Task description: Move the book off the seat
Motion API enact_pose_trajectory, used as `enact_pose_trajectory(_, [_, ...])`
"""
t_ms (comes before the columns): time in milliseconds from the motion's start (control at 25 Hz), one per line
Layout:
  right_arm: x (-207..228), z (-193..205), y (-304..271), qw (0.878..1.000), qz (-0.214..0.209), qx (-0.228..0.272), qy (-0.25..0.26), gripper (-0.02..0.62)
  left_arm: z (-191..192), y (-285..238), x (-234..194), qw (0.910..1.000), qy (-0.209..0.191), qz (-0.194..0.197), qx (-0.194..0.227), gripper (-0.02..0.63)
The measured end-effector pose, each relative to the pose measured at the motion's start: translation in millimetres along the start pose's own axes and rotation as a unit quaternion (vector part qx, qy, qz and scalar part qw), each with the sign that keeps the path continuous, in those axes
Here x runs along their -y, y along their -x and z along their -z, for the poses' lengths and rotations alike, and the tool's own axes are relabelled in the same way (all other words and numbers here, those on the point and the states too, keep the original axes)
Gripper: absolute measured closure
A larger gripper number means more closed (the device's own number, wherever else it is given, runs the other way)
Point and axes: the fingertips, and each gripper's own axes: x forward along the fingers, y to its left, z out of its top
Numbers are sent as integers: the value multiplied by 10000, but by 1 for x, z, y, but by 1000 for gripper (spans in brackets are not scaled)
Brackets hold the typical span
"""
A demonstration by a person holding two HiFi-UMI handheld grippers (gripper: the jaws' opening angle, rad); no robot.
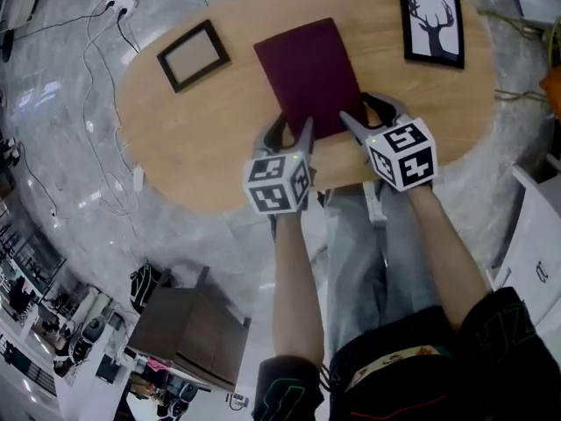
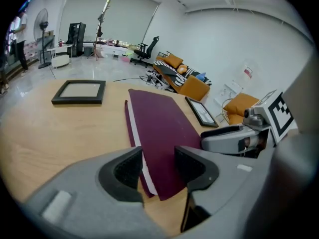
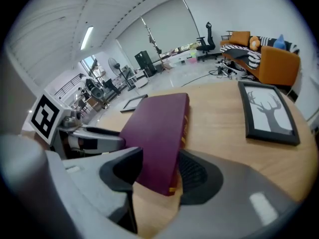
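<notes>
A maroon hardback book (image 1: 307, 73) lies flat on the oval wooden table (image 1: 202, 147), its near edge toward me. My left gripper (image 1: 294, 128) straddles the book's near left corner. In the left gripper view the corner with its white page edge (image 2: 159, 128) sits between the spread jaws of that gripper (image 2: 158, 168), with slim gaps to the pads. My right gripper (image 1: 368, 112) stands at the near right corner. In the right gripper view the book (image 3: 157, 133), its spine lettered in gold, fills the space between the wide jaws of that gripper (image 3: 159, 176).
An empty black picture frame (image 1: 194, 55) lies left of the book and a framed deer print (image 1: 430, 18) lies at the far right. Cables (image 1: 96, 77) run over the marble floor on the left. A dark box (image 1: 188, 331) stands by my legs, a white chair (image 1: 535, 253) to the right.
</notes>
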Motion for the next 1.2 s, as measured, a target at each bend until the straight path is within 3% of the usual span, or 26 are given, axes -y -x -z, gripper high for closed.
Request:
enact_pose_trajectory(120, [-16,-25,16,9997,-80,232,-38,376,-23,17,-1,9997,-114,-131,180,445])
enact_pose_trajectory(280, [-39,-65,46,9971,-331,681,-36,379,-87,53,16,9950,-168,-91,984,514])
enact_pose_trajectory(360, [-52,-89,64,9948,-351,955,-5,513,-123,75,25,9902,-234,-67,1375,543])
enact_pose_trajectory(520, [-80,-135,107,9901,-432,1337,36,592,-184,126,40,9809,-242,-43,1931,591])
enact_pose_trajectory(720, [-85,-203,163,9786,-400,2012,143,592,-249,187,71,9654,-472,73,2565,597])
enact_pose_trajectory(840, [-81,-248,195,9677,-277,2494,229,592,-285,222,91,9536,-826,-74,2895,597])
enact_pose_trajectory(1000, [-85,-310,261,9489,-74,3135,356,592,-333,273,112,9365,-935,-382,3359,597])
enact_pose_trajectory(1200, [-103,-342,321,9301,174,3585,783,592,-361,309,138,9244,-1272,-514,3558,597])
